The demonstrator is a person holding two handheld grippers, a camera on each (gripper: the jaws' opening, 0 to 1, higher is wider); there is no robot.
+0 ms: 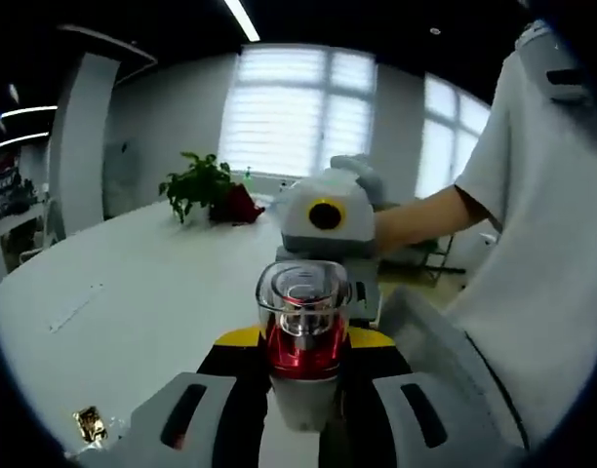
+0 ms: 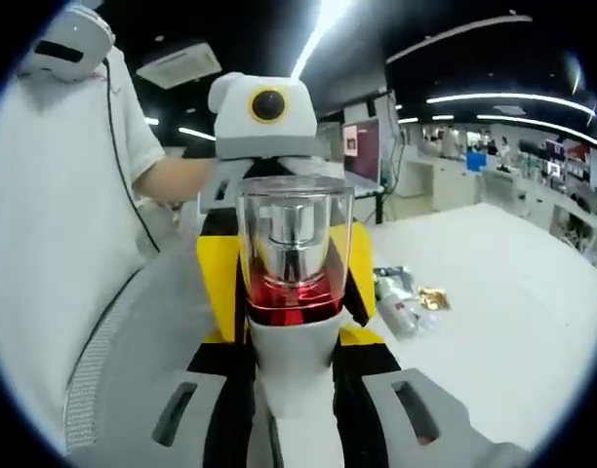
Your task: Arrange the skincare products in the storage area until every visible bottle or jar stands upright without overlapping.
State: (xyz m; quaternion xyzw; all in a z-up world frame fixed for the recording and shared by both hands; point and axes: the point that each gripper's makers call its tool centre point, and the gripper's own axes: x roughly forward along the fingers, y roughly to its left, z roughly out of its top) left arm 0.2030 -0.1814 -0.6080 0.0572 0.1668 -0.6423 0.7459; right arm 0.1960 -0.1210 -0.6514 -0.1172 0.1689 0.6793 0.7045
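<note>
Right up close in the left gripper view, the left gripper (image 1: 303, 409) has its jaws clamped on the white body of a skincare bottle (image 1: 303, 336), red band and clear cap on top. In the right gripper view the right gripper (image 2: 294, 409) pinches that same bottle too. It hangs upright between them, above the white table (image 1: 133, 292). Farther off lie small packets (image 2: 406, 302); beyond, a potted plant (image 1: 196, 185).

I'm seeing one clear-capped red bottle (image 1: 303, 327), two grippers, one potted plant (image 1: 196, 185), and one gold wrapper (image 2: 433, 297) lying around.
</note>
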